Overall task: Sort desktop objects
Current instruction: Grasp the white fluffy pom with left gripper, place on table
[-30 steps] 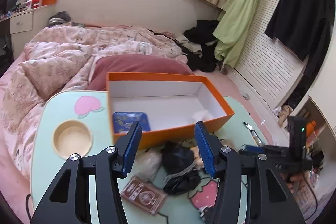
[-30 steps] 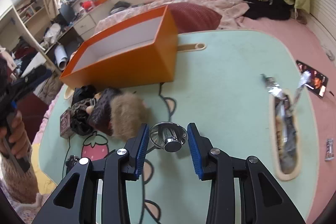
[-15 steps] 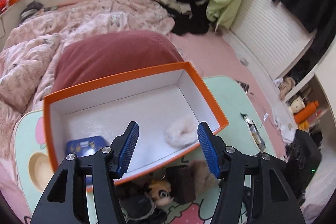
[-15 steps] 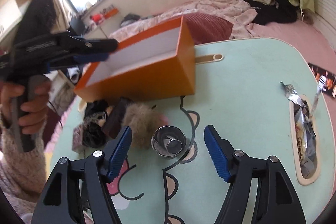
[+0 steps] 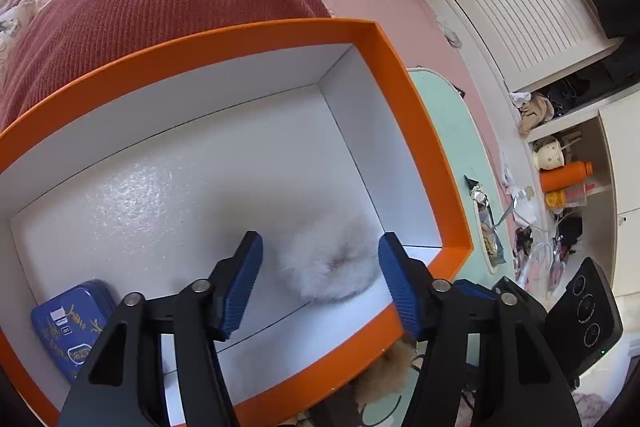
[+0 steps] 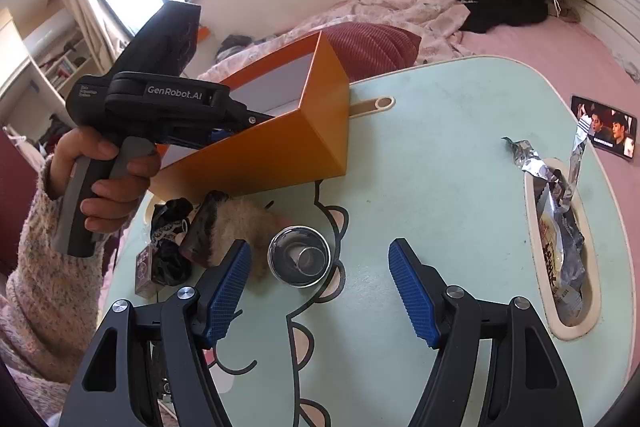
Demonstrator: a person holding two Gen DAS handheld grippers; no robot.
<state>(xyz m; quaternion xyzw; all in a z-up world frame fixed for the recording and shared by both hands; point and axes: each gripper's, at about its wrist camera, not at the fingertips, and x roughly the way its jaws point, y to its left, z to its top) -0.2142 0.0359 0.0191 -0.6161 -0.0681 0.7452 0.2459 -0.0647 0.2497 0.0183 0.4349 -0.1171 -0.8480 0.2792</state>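
Swung from the table clutter, the left gripper (image 5: 320, 279) now dips into the orange box (image 5: 420, 131), jaws closing but loose around the white pompom (image 5: 332, 267). Beside the box, the right gripper (image 6: 320, 291) has just opened, releasing the steel cup (image 6: 299, 260); a careless sweep could topple it.

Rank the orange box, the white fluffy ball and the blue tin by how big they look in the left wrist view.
1. Orange box, by far the largest; it fills most of the view.
2. Fluffy ball.
3. Blue tin. It looks slightly smaller than the ball, but the left fingers partly hide it, so these two are unsure.
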